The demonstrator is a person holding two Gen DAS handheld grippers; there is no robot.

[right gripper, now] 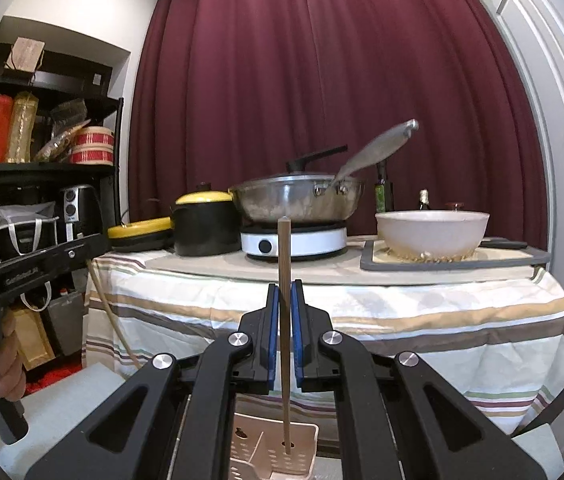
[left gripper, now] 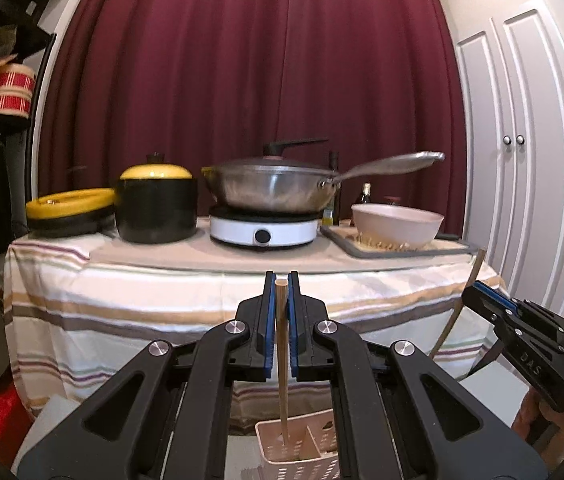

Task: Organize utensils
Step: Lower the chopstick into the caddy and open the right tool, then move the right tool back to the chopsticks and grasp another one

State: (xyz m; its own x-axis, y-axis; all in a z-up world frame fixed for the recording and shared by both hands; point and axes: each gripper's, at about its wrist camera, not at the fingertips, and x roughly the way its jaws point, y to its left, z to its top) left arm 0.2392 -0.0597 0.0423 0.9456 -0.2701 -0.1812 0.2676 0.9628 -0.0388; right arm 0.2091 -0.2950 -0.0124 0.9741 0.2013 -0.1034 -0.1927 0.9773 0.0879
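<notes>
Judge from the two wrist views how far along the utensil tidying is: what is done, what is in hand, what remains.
Done: nothing visibly stored; the pink holder seems to contain only the chopstick tips now entering. In hand: the left gripper is shut on one chopstick, the right gripper on another chopstick, both upright, lower ends at the holder. Left: lower and release both.
</notes>
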